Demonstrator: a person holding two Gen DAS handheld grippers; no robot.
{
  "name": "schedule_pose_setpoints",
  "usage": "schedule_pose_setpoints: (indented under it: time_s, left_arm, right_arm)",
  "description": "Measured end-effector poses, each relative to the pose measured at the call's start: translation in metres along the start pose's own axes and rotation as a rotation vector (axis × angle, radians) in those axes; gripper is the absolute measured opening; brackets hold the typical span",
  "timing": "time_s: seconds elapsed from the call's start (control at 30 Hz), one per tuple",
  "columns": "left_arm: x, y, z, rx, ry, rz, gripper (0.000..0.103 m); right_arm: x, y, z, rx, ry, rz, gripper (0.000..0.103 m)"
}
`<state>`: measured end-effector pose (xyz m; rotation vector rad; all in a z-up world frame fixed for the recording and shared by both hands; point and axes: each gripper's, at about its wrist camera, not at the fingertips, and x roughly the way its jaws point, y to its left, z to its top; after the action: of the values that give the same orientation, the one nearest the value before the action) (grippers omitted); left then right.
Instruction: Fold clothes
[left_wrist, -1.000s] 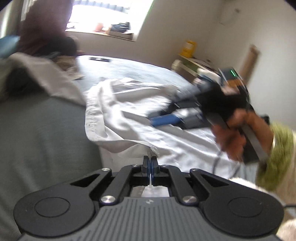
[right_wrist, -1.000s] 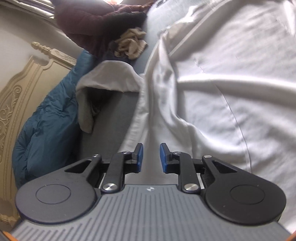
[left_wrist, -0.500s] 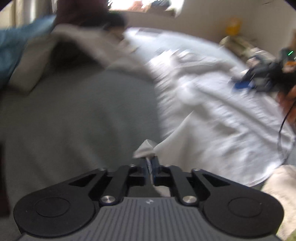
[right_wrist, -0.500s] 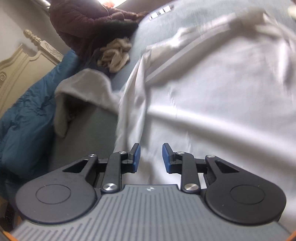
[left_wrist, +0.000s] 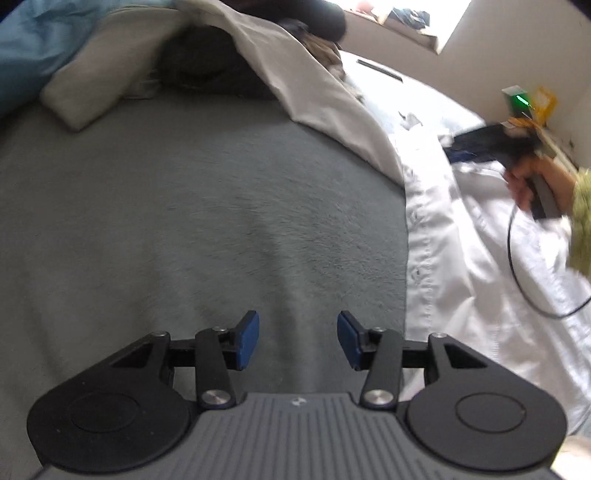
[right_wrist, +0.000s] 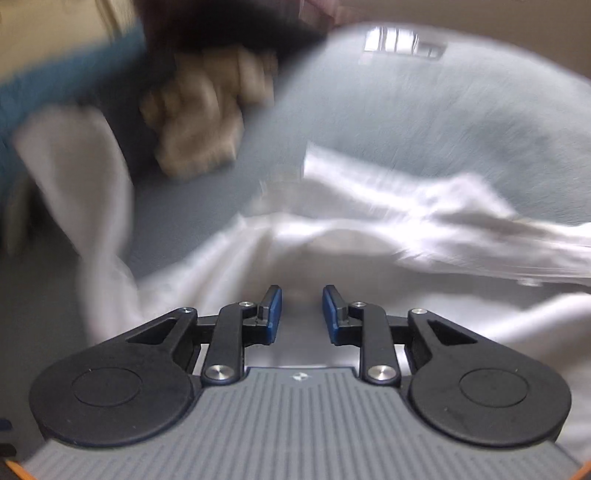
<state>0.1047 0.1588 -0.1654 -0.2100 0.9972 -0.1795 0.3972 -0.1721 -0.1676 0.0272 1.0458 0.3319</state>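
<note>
Left gripper (left_wrist: 298, 339) tilted down over the grey blanket (left_wrist: 184, 229), jaws just opened, nothing between them; white shirt (left_wrist: 461, 240) lies apart to its right. Only this view shows the hand (left_wrist: 532, 181) gripping the right gripper's handle. Right gripper (right_wrist: 301, 314), jaws slightly apart and empty, hovers above the shirt.

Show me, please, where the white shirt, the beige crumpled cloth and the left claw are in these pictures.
white shirt (left_wrist: 458, 236), left wrist view, on its buttoned front edge.
beige crumpled cloth (right_wrist: 199, 122), right wrist view, on its bunched middle.
left claw (left_wrist: 297, 339), left wrist view, midway between its fingertips.
</note>
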Motion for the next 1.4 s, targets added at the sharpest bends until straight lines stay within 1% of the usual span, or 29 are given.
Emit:
schedule_pose_setpoints:
  time_s: [0.03,0.1,0.17,0.2,0.23,0.3,0.4,0.47,0.53,0.63,0.67,0.7,0.77,0.83,0.93,0.97,1.03,1.13,1.2,1.23,1.27,1.3,1.33,1.37,1.4]
  left_arm:
    - [0.006,-0.002,0.001,0.003,-0.004,0.006,0.048]
    - [0.018,-0.005,0.003,0.008,-0.011,0.018,0.048]
    - [0.024,-0.005,0.004,0.023,-0.015,0.024,0.048]
    - [0.025,-0.005,0.004,0.033,-0.017,0.026,0.048]
    - [0.026,-0.005,0.004,0.044,-0.018,0.028,0.048]
    - [0.028,-0.006,0.003,0.064,-0.014,0.031,0.048]
    - [0.029,-0.007,0.004,0.08,-0.007,0.038,0.049]
    - [0.029,-0.007,0.005,0.079,0.0,0.042,0.049]
    - [0.029,-0.008,0.007,0.078,0.013,0.044,0.049]
    - [0.028,-0.01,0.011,0.075,0.037,0.035,0.051]
    - [0.027,-0.01,0.011,0.073,0.045,0.032,0.051]
    - [0.026,-0.01,0.012,0.069,0.053,0.028,0.052]
    - [0.023,-0.009,0.012,0.058,0.07,0.015,0.053]
    - [0.021,-0.008,0.012,0.047,0.089,-0.006,0.056]
    - [0.018,-0.007,0.012,0.02,0.12,-0.045,0.059]
    - [0.017,-0.007,0.011,0.013,0.135,-0.067,0.059]
    - [0.016,-0.009,0.009,0.013,0.169,-0.112,0.061]
    - [0.013,-0.017,0.002,0.046,0.197,-0.141,0.061]
    - [0.013,-0.022,-0.006,0.057,0.213,-0.148,0.057]
    - [0.013,-0.024,-0.01,0.059,0.221,-0.144,0.053]
    - [0.013,-0.027,-0.013,0.062,0.229,-0.14,0.045]
    - [0.013,-0.03,-0.017,0.065,0.235,-0.132,0.036]
    - [0.014,-0.032,-0.02,0.068,0.236,-0.113,0.016]
    - [0.014,-0.033,-0.023,0.062,0.239,-0.099,0.001]
    - [0.014,-0.032,-0.024,0.034,0.245,-0.095,0.0]
  right_arm:
    - [0.011,0.0,0.004,-0.004,-0.015,0.001,0.022]
    - [0.019,0.0,0.02,-0.018,-0.084,0.021,0.021]
    - [0.028,-0.005,0.035,0.021,-0.141,0.053,0.016]
    - [0.034,-0.009,0.039,0.037,-0.166,0.06,0.014]
    - [0.039,-0.012,0.041,0.046,-0.188,0.06,0.01]
    - [0.042,-0.016,0.041,0.064,-0.232,0.073,0.009]
    - [0.022,-0.017,0.034,0.054,-0.253,0.076,0.013]
    - [-0.003,-0.02,0.022,0.031,-0.256,0.124,0.013]
    - [-0.013,-0.02,0.013,-0.005,-0.209,0.172,0.013]
    - [0.006,-0.009,0.01,-0.049,-0.13,0.224,0.013]
    - [0.017,-0.002,0.01,-0.056,-0.128,0.224,0.013]
    - [0.025,0.002,0.01,-0.048,-0.153,0.234,0.013]
    - [0.031,0.003,0.015,0.02,-0.201,0.258,0.013]
    - [0.025,-0.003,0.015,0.104,-0.2,0.276,0.013]
    - [-0.015,-0.021,-0.007,0.178,-0.221,0.272,0.014]
    - [-0.035,-0.031,-0.019,0.221,-0.232,0.277,0.014]
    - [-0.071,-0.049,-0.052,0.34,-0.221,0.309,0.016]
    - [-0.116,-0.065,-0.11,0.527,-0.185,0.368,0.016]
    - [-0.136,-0.064,-0.153,0.669,-0.164,0.452,0.016]
    - [-0.145,-0.061,-0.175,0.742,-0.169,0.5,0.016]
    - [-0.153,-0.058,-0.196,0.812,-0.174,0.545,0.016]
    - [-0.158,-0.051,-0.215,0.853,-0.176,0.565,0.016]
    - [-0.162,-0.042,-0.231,0.867,-0.167,0.545,0.016]
    - [-0.164,-0.032,-0.241,0.842,-0.165,0.492,0.016]
    - [-0.167,-0.022,-0.252,0.817,-0.162,0.439,0.016]
